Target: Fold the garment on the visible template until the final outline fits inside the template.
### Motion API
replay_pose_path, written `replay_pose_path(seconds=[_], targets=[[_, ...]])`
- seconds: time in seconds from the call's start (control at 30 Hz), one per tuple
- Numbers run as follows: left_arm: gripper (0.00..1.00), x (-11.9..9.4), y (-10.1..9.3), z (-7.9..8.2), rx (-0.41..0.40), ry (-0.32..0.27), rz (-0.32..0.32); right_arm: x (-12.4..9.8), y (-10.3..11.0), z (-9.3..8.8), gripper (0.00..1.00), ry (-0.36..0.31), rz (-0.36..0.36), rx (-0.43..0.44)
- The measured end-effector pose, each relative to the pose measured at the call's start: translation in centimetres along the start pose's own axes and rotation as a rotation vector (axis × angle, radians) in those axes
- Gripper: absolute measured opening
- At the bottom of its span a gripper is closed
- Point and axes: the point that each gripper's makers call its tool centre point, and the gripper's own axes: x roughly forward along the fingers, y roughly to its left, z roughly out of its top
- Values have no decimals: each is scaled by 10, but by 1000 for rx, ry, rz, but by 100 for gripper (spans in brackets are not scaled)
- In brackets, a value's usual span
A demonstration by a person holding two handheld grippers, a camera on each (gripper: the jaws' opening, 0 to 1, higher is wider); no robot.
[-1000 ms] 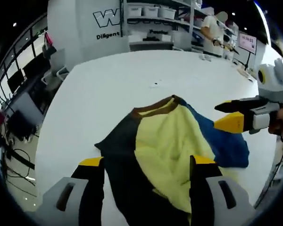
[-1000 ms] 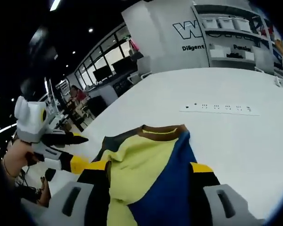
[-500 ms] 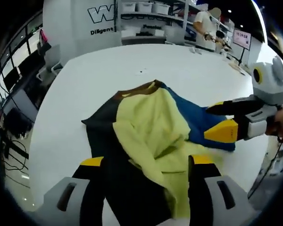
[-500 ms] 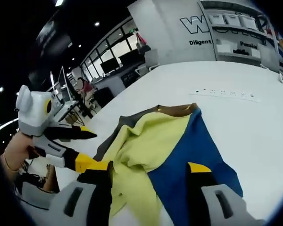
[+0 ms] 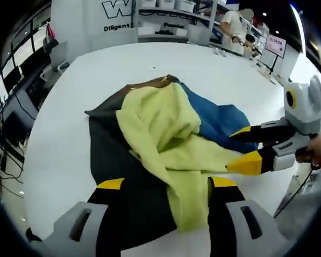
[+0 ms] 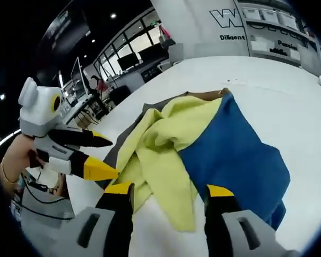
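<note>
Left claw (image 5: 163, 187), jaws parted, poised over the near edge of a crumpled soft garment in yellow, blue and dark grey panels with a brown collar (image 5: 160, 134). Right claw (image 6: 168, 193), likewise released, holds nothing above the yellow fold. The garment lies bunched on the white worktop (image 5: 96, 75), yellow layer draped over the blue and grey panels.
</note>
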Motion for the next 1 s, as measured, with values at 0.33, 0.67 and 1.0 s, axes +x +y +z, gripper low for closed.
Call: replay_pose_path(seconds=[0.33,0.67,1.0], targets=[[48,5,-12,-23,-105,28,-18,0,-7,-21,34,27,-74,-28],[31,14,-12,-37,-90,40,-5,-8,-24,-28,0,21,-162,-61],[1,10,-5,-48,-54,82,30,-16,-25,-24,0,-5,-174,-45]])
